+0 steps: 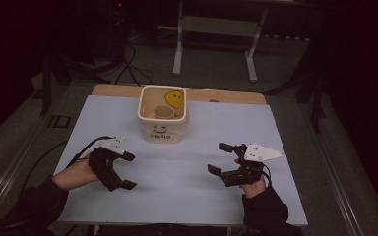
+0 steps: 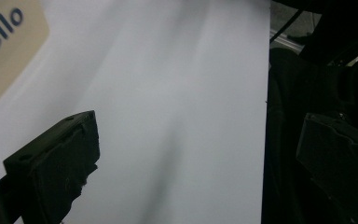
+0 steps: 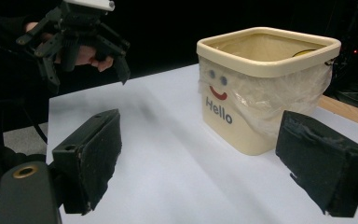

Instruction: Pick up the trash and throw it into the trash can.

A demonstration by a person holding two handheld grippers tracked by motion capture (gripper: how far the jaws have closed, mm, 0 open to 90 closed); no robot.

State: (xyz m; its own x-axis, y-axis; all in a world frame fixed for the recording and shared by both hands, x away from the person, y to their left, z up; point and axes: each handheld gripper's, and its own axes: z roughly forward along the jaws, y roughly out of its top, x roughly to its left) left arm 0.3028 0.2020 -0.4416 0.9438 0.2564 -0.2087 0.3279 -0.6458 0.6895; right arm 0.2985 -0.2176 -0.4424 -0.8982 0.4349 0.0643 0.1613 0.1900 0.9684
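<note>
high view looks down and forward from above the near table (image 1: 177, 162) edge, tub (image 1: 163, 118) upper centre. left gripper view sits close over the table, tub (image 2: 4, 46) corner upper left. right gripper view is low, facing the tub (image 3: 261, 88) at right, left gripper (image 3: 79, 46) upper left

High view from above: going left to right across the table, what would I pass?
Left gripper, held in a hand → cream bucket with a smiley face and "Hello" → right gripper, held in the other hand.
</note>
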